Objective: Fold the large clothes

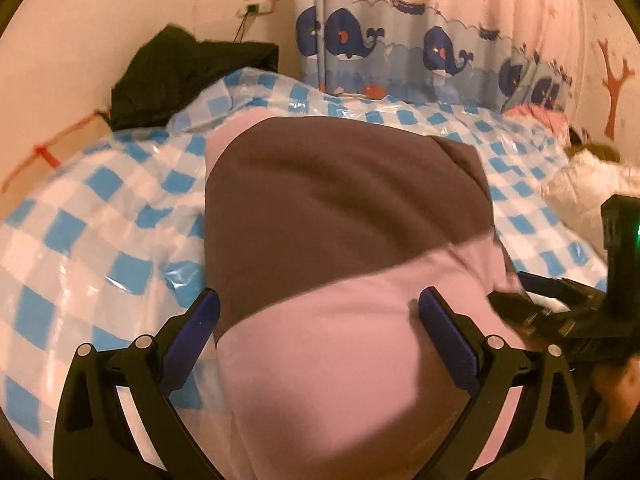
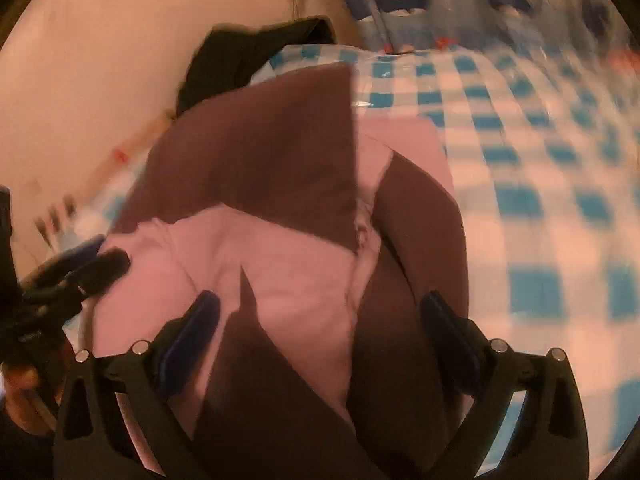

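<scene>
A black garment (image 1: 188,68) is heaped at the far left corner of the bed, against the wall below a wall socket (image 1: 256,2). The bed is covered by a glossy blue-and-white checked sheet (image 1: 100,216) that runs from the left edge to the right.

In the middle of the sheet lies the pink and brown garment (image 1: 340,240), partly folded. In the left wrist view its brown panel faces up toward the far side and its pink part spreads toward the near edge. The left gripper (image 1: 320,320) hangs over that pink part with its jaws spread wide and nothing between them; the left blue pad (image 1: 196,328) stands at the garment's left edge and the right one over the pink cloth.

In the right wrist view, which is blurred, the pink and brown garment (image 2: 280,248) shows overlapping brown and pink layers. The right gripper (image 2: 320,324) sits over it, jaws also spread wide, holding nothing. The left gripper (image 2: 80,264) appears at the garment's left edge.

Behind the bed hangs a whale-print curtain (image 1: 420,40). At the far right corner of the bed lie a pink cloth (image 1: 540,118) and a white padded item (image 1: 588,184).
</scene>
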`<action>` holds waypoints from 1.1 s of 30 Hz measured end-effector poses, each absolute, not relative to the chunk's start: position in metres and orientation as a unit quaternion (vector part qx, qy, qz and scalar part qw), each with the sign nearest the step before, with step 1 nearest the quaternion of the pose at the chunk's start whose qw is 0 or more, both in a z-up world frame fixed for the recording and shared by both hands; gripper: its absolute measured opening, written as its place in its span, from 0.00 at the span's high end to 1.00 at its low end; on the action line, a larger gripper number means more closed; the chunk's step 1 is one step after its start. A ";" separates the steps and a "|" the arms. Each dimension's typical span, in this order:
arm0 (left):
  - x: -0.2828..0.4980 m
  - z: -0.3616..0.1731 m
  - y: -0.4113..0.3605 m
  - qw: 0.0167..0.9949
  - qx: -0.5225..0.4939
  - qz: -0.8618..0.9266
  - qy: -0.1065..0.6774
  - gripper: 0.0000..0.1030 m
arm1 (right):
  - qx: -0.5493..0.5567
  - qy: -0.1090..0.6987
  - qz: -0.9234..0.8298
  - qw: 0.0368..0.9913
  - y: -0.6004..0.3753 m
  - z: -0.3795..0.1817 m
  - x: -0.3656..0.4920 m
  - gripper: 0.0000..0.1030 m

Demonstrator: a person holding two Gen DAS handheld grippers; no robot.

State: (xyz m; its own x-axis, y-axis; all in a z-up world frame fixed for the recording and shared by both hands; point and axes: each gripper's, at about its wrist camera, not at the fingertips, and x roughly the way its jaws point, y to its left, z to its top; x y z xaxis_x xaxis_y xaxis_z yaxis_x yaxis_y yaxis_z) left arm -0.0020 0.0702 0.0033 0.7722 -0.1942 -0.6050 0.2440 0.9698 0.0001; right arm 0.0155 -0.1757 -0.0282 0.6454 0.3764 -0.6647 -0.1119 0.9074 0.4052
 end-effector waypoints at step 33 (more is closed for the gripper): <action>-0.052 0.045 0.086 0.947 0.012 -0.078 0.312 0.08 | -0.006 0.323 0.073 0.943 -0.104 0.055 -0.047 0.07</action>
State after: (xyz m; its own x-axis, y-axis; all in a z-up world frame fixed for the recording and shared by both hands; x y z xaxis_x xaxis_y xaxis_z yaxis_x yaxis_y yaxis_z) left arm -0.0516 0.0857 0.0450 0.7933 -0.1401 -0.5925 0.1549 0.9876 -0.0262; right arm -0.0467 -0.1038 0.0548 0.7804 0.1340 -0.6108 -0.1419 0.9892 0.0357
